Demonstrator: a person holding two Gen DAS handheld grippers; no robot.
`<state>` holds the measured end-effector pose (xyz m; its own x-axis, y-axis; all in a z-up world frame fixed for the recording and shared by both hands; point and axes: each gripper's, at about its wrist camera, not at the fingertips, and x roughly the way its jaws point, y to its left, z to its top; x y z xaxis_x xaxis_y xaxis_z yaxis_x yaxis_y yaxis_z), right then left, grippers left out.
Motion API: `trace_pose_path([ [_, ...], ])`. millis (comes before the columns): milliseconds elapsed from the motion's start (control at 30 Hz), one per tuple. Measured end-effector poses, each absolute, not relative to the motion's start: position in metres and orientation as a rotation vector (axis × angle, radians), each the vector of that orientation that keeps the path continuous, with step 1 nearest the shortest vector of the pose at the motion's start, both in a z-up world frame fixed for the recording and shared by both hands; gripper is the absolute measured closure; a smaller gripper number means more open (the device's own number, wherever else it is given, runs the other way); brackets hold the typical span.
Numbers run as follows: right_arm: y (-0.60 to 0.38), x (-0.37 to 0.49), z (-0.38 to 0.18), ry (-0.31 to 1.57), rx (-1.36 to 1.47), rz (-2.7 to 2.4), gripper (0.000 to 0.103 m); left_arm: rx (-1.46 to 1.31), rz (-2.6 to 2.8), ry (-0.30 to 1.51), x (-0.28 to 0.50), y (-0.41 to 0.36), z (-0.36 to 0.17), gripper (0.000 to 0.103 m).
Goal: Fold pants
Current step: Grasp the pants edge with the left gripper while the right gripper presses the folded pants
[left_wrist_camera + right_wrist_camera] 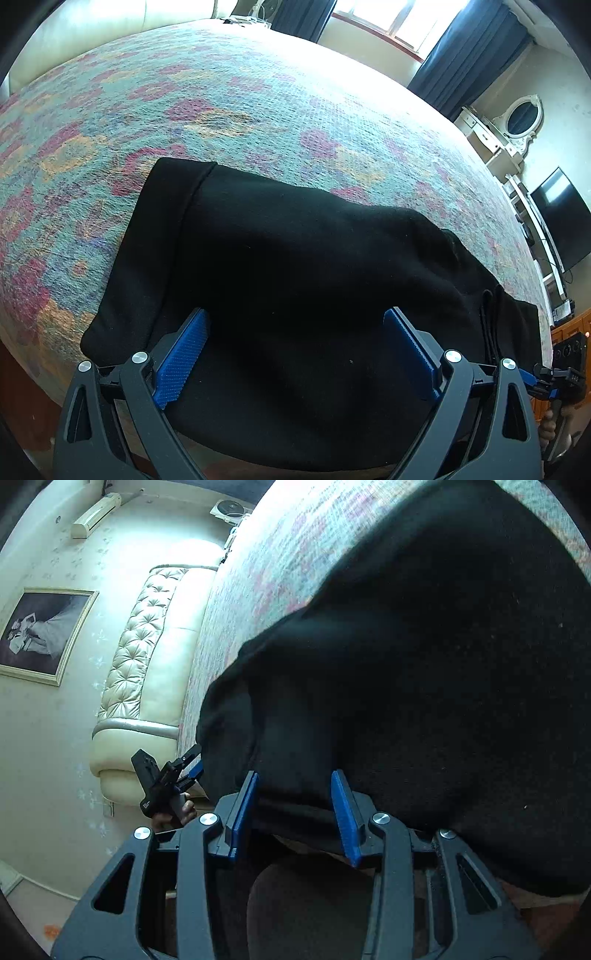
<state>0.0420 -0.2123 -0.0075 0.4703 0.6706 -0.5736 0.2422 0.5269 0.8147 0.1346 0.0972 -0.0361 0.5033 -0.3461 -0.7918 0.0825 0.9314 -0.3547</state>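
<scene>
The black pants [295, 258] lay in a folded bundle at the near edge of the bed [221, 103], on its floral bedspread, with the front of the bundle hanging slightly over the edge. We held the left gripper [297, 354] low over the near part of the cloth, its blue pads spread wide and pinching nothing. Our right gripper [293, 808] sat at the hanging edge of the pants [424, 683], half-closed, with a fold of black fabric between the pads; whether the pads already pressed it we could not tell.

We judged that one fold was done and that we were taking hold for the next. That move called for a firm pinch on both near corners, then lifting and carrying the edge across evenly so the layers stayed aligned.

We saw no containers here; beyond the bed were a tufted headboard [147, 646] and a curtained window [399, 22].
</scene>
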Motion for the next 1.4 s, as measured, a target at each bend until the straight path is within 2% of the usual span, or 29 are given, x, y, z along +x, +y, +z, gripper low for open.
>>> trace_pose_path([
  [67,-0.202,0.047,0.001,1.078,0.970,0.332,0.052,-0.340,-0.258,0.966,0.134,0.109,-0.027,0.009],
  [133,-0.193,0.051,0.008,1.069,0.910,0.341,0.047,-0.425,-0.265,0.891,0.132,0.127,-0.014,0.009],
  [267,-0.172,0.065,-0.001,1.122,0.873,0.359,0.042,-0.572,-0.282,0.836,0.135,0.160,-0.004,0.009],
  [433,-0.157,0.072,0.014,1.102,0.799,0.348,0.040,-0.646,-0.340,0.939,0.149,0.187,-0.017,0.009],
  [700,-0.156,0.069,0.030,1.044,0.789,0.334,0.034,-0.770,-0.302,0.962,0.160,0.239,-0.044,0.009],
  [800,-0.154,0.071,0.028,1.061,0.798,0.332,0.034,-0.810,-0.378,1.036,0.167,0.238,-0.063,0.009],
  [967,-0.151,0.073,0.023,1.086,0.785,0.327,0.033,-0.846,-0.546,1.057,0.173,0.215,-0.069,0.009],
  [1133,-0.156,0.071,0.021,1.096,0.789,0.325,0.033,-0.724,-0.585,1.133,0.178,0.191,-0.070,0.009],
  [1333,-0.161,0.069,0.020,1.091,0.803,0.326,0.032,-0.514,-0.637,1.117,0.174,0.172,-0.063,0.007],
  [1400,-0.161,0.069,0.017,1.090,0.807,0.324,0.032,-0.561,-0.603,1.141,0.178,0.172,-0.061,0.007],
])
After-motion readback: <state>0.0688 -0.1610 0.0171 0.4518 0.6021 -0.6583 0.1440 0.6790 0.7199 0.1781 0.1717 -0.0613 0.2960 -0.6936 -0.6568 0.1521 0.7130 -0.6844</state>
